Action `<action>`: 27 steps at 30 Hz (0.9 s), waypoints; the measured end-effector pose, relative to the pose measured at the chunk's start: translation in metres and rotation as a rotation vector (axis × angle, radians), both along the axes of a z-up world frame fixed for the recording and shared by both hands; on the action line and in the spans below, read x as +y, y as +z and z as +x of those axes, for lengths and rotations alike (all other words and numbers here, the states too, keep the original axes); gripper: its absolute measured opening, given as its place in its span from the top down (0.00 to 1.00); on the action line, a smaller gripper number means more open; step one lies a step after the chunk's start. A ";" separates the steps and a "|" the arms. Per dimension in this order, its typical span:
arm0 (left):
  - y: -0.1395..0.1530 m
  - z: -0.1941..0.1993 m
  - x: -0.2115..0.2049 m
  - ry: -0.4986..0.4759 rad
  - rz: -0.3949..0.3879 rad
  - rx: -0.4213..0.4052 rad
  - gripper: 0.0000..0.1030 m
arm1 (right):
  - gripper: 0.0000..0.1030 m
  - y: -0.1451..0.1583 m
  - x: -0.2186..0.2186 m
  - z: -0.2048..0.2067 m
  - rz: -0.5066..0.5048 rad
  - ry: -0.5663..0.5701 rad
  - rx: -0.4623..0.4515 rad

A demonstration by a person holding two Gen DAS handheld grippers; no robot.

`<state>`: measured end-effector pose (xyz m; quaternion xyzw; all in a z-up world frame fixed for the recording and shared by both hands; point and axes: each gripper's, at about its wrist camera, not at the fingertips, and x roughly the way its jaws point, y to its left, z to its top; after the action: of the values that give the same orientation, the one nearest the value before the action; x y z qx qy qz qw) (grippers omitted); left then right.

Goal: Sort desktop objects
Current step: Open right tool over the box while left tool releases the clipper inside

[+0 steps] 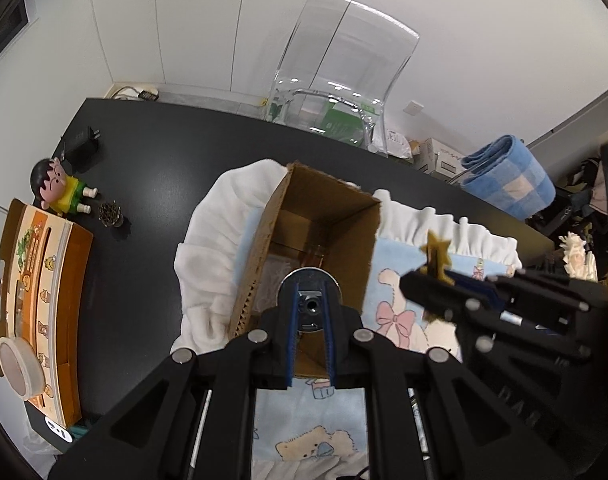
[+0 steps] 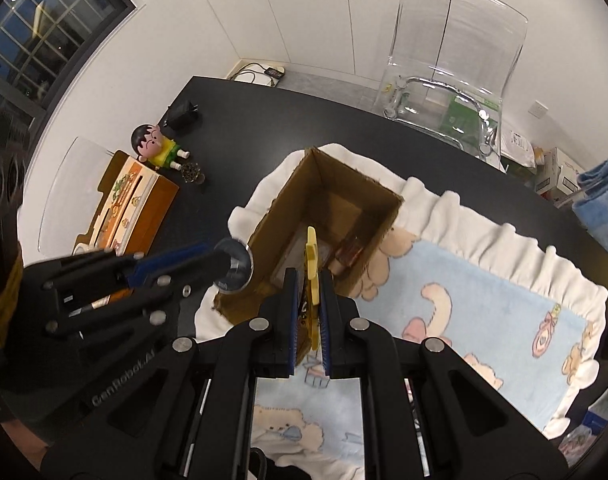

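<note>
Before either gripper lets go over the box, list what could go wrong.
1. The left gripper pinches the round silver metal disc edge-on above the open brown cardboard box; dropped, it may land on the small item already inside.
2. The right gripper with its flat yellow star-shaped piece is close alongside; both could collide over the opening.

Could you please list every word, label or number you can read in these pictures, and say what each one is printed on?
"GenRobot.AI": on the black body of the left gripper, seen from the right wrist.
Print on the orange cartoon-decorated cardboard box: too small to read.
Labels on the white cartons on the floor: blurred, unreadable.
White sticker at that box's near end: marks unclear.
</note>
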<state>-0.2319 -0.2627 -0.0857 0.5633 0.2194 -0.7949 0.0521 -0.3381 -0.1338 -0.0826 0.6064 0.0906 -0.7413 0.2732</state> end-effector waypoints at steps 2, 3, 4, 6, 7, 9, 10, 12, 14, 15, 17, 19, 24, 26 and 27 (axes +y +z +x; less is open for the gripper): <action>-0.007 0.000 -0.002 0.009 0.008 -0.015 0.89 | 0.91 -0.004 -0.002 -0.006 0.002 0.002 -0.002; -0.011 0.001 -0.003 0.013 0.015 -0.023 0.89 | 0.91 -0.005 -0.004 -0.009 0.003 0.004 -0.002; -0.013 0.001 -0.003 0.016 0.020 -0.029 0.89 | 0.91 -0.006 -0.005 -0.011 0.003 0.005 -0.001; -0.018 0.002 -0.004 0.020 0.026 -0.039 0.89 | 0.91 -0.008 -0.008 -0.014 0.005 0.009 -0.002; -0.020 0.002 -0.003 0.022 0.031 -0.042 0.89 | 0.91 -0.009 -0.009 -0.015 0.005 0.010 -0.002; -0.022 0.002 -0.004 0.023 0.036 -0.046 0.89 | 0.91 -0.010 -0.011 -0.017 0.004 0.011 -0.004; -0.022 0.002 -0.004 0.025 0.039 -0.048 0.89 | 0.91 -0.011 -0.012 -0.017 0.004 0.012 -0.005; -0.024 0.002 -0.005 0.029 0.044 -0.050 0.89 | 0.91 -0.012 -0.013 -0.017 0.001 0.012 -0.006; -0.025 0.004 -0.006 0.037 0.058 -0.049 0.89 | 0.91 -0.013 -0.016 -0.017 0.002 0.019 -0.006; -0.025 0.004 -0.007 0.040 0.059 -0.049 0.89 | 0.91 -0.014 -0.017 -0.017 0.001 0.020 -0.007; -0.025 0.006 -0.008 0.047 0.063 -0.048 0.89 | 0.91 -0.013 -0.018 -0.017 -0.003 0.020 -0.006; -0.025 0.008 -0.009 0.052 0.068 -0.050 0.89 | 0.90 -0.012 -0.018 -0.017 -0.009 0.019 -0.006; -0.026 0.011 -0.012 0.071 0.070 -0.056 0.89 | 0.87 -0.006 -0.016 -0.017 -0.030 0.003 0.010; -0.026 0.012 -0.013 0.083 0.062 -0.060 0.89 | 0.76 -0.003 -0.014 -0.018 -0.040 -0.010 0.013; -0.026 0.013 -0.013 0.086 0.062 -0.059 0.89 | 0.73 -0.001 -0.013 -0.018 -0.037 -0.012 0.018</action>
<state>-0.2193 -0.2757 -0.1114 0.5779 0.2665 -0.7677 0.0752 -0.3557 -0.1472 -0.0837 0.5949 0.0757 -0.7498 0.2794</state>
